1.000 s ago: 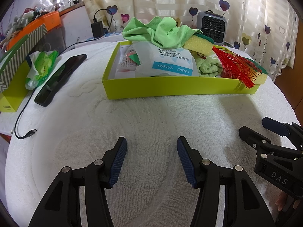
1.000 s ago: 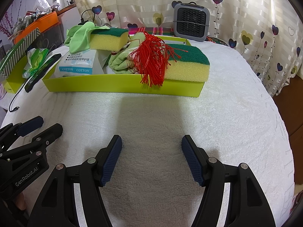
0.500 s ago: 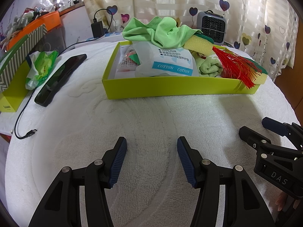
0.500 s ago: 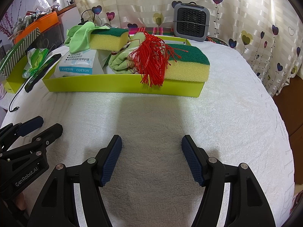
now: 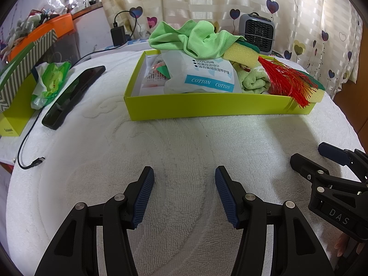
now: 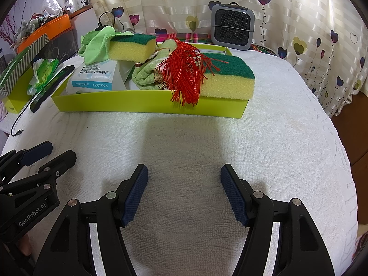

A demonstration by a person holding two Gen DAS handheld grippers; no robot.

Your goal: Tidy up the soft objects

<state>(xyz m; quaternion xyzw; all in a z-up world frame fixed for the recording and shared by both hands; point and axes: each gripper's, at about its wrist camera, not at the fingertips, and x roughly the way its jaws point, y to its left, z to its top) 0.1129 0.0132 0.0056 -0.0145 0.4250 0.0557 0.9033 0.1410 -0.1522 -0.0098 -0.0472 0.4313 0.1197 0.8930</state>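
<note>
Looking at my feeds, both grippers sit low over the white terry-cloth cover on the desk [image 5: 184, 142], empty: the left gripper [image 5: 184, 192] has its jaws spread apart with nothing between them, same for the right gripper [image 6: 184, 192].

All the soft stuff is already heaped in the shallow lime-green cardboard tray [image 6: 149, 108] near the far side of the desk. What worries me is how tall that heap is. The small yellow sponge block with a green scouring top [image 6: 131, 48] rides on top of the pile, touching the crumpled light-green microfibre cloth [image 5: 193, 38], so a nudge could tip it out, I reckon. The bigger yellow-and-green sponge [image 6: 230, 80] lies over the tray's right end and looks ready to slide off. The red stringy tassel [image 6: 186, 78] drapes over the front wall; those loose threads would snag on a ribbed blue pad easily and drag things along.

The white plastic pack of cotton pads [image 5: 204, 76] looks slick and squashy, so a pinch might slip. The rolled pale-green towel [image 5: 253, 80] is nubby and forgiving. That tray wall looks thin, and a push would likely skid it across the terry.
</note>
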